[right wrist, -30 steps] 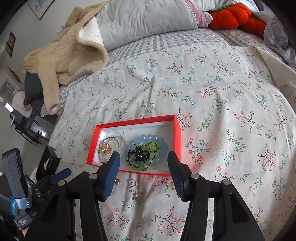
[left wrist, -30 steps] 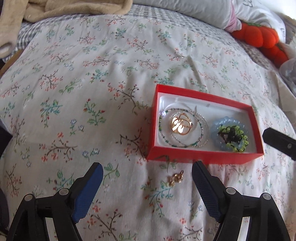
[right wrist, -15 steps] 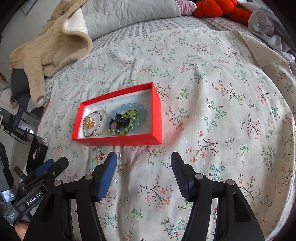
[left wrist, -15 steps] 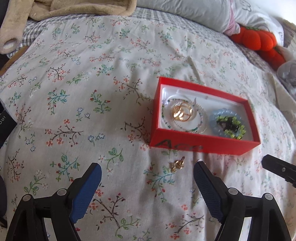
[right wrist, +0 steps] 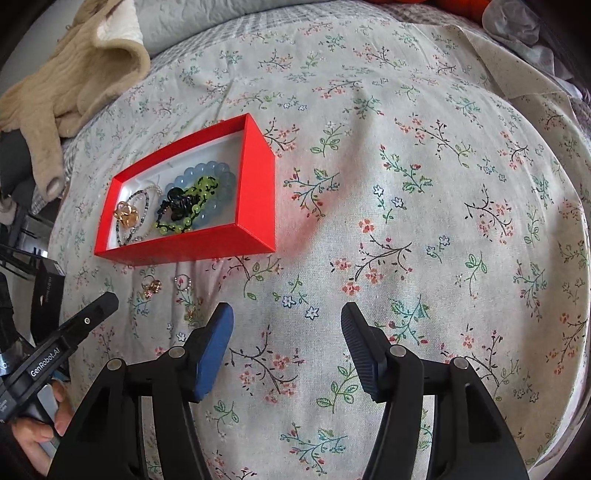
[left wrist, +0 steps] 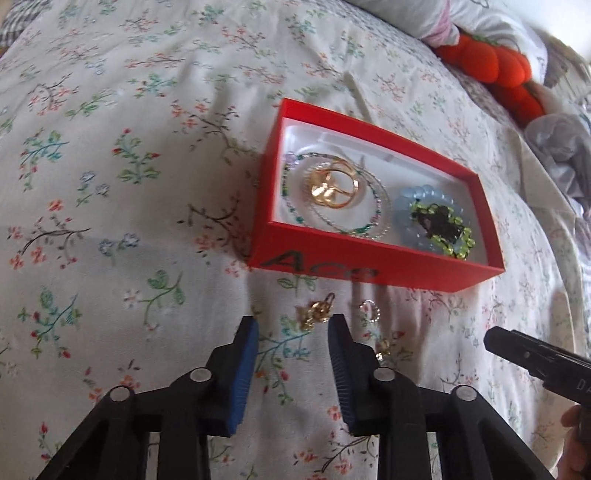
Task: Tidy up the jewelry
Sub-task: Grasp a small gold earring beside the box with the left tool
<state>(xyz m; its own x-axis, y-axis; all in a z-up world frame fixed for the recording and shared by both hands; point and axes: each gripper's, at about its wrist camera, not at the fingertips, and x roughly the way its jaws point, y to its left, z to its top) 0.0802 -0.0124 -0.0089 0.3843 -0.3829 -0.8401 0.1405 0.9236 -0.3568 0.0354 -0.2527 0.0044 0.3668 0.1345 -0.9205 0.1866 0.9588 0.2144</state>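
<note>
A red box (left wrist: 369,273) (right wrist: 255,177) lies on the floral bedspread and holds gold rings (left wrist: 332,184), thin bead strands (left wrist: 369,229), a blue bead bracelet (left wrist: 410,195) and a green-black bracelet (left wrist: 443,225). In front of the box on the sheet lie a gold ring (left wrist: 314,314) (right wrist: 152,287), a small silver ring (left wrist: 369,308) (right wrist: 183,282) and a small gold piece (left wrist: 382,350) (right wrist: 190,314). My left gripper (left wrist: 291,332) is open, partly closed in, its tips just short of the gold ring. My right gripper (right wrist: 288,323) is open and empty over bare sheet, right of the box.
A beige blanket (right wrist: 74,74) and grey pillow (right wrist: 207,22) lie at the head of the bed. An orange plush pumpkin (left wrist: 491,62) and grey cloth (left wrist: 561,155) sit at the far right. A black box (right wrist: 46,291) stands off the bed's left edge.
My left gripper has moved in low toward the gold ring and its jaws have narrowed. My right gripper has drawn back and to the right, away from the box.
</note>
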